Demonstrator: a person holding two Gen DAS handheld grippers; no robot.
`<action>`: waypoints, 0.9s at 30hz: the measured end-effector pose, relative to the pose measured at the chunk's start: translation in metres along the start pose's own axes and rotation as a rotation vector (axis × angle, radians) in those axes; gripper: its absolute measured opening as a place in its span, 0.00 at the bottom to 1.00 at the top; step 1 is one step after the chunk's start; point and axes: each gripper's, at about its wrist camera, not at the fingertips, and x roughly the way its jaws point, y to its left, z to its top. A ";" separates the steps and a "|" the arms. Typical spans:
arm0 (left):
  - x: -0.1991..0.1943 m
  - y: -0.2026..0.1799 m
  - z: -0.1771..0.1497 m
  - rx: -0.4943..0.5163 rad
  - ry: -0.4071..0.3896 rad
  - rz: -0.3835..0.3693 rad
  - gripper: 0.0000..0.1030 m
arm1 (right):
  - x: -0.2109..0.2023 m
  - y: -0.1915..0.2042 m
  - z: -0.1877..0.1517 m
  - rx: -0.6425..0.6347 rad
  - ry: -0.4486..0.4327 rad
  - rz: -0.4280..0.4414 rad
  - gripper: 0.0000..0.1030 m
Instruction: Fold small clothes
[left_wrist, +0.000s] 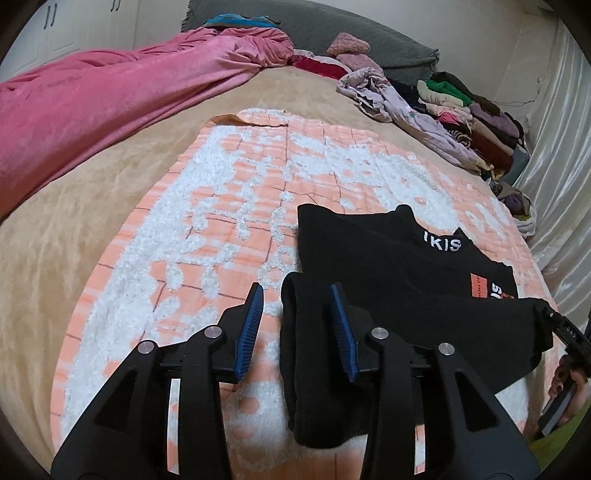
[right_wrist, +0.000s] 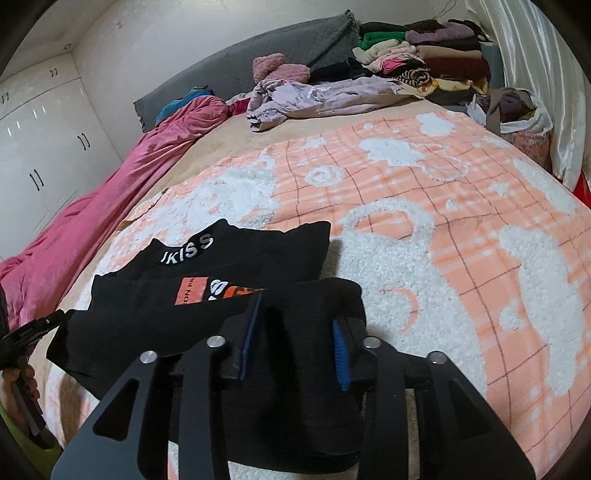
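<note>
Black top (left_wrist: 388, 254) lies folded on the orange-and-white blanket (left_wrist: 229, 206) on the bed (left_wrist: 92, 206), collar lettering at 12 o'clock of the garment, orange print patch just below it. Bottom part is folded over toward the near edge.

Left tongs (left_wrist: 299, 306): jaws apart, pads not pressing. Folded left edge of the top sits between them, against the right-hand blue pad; left-hand pad is over bare blanket.

Right tongs (right_wrist: 299, 321): jaws apart too. Folded right edge of the top lies between and under the blue pads; no clamp visible.

In the left view, a hand (left_wrist: 565, 384) shows at 4 o'clock holding the other tool.

Background: pink quilt (left_wrist: 110, 103) at 10 o'clock, grey pillow (left_wrist: 332, 26) at 12, lilac garment (left_wrist: 399, 107) and stack of folded clothes (left_wrist: 476, 118) at 1–2 o'clock, white cupboards (right_wrist: 40, 147) at 9 in the right view.
</note>
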 end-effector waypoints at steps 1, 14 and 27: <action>-0.003 0.000 -0.001 0.002 -0.006 0.005 0.31 | -0.001 0.002 0.000 -0.008 -0.001 -0.008 0.33; -0.042 0.005 -0.015 -0.008 -0.084 0.006 0.35 | -0.038 -0.006 0.000 -0.021 -0.080 -0.076 0.58; -0.051 -0.003 -0.065 0.005 -0.033 -0.085 0.39 | -0.074 0.010 -0.065 -0.064 -0.056 0.011 0.58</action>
